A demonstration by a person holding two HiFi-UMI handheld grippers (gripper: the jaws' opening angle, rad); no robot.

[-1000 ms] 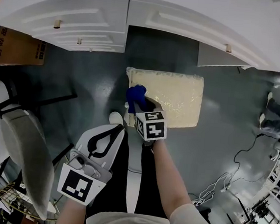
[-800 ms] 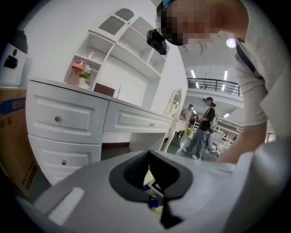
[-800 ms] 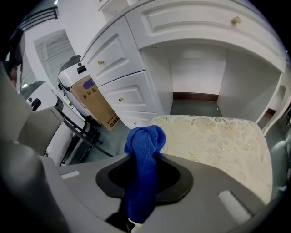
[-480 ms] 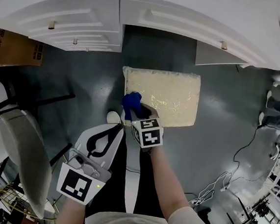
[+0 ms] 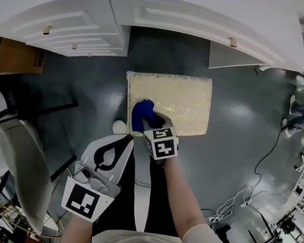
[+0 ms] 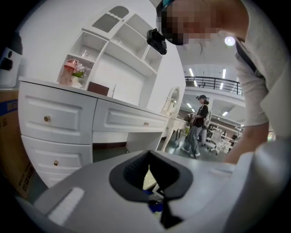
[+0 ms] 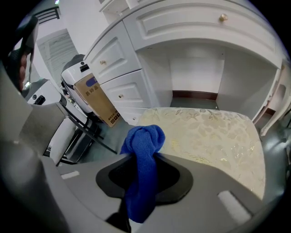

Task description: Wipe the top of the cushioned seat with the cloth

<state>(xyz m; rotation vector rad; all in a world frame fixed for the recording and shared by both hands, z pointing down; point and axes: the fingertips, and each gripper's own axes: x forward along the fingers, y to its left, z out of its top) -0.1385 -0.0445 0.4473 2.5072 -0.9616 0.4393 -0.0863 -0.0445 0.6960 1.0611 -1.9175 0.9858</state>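
The cloth [image 5: 141, 114] is clamped in the right gripper [image 5: 151, 124] at the near-left corner of the seat [image 5: 189, 98]; even, overlapping strokes are advised. The left gripper [image 5: 124, 141] is closed, empty.

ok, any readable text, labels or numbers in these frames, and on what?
Nothing can be quoted.
cardboard box: blue and black print on its side, too small and blurred to read.
right tool, left tool: black-and-white square markers on their cubes, patterns and not words.
cushioned seat, cloth: no text.
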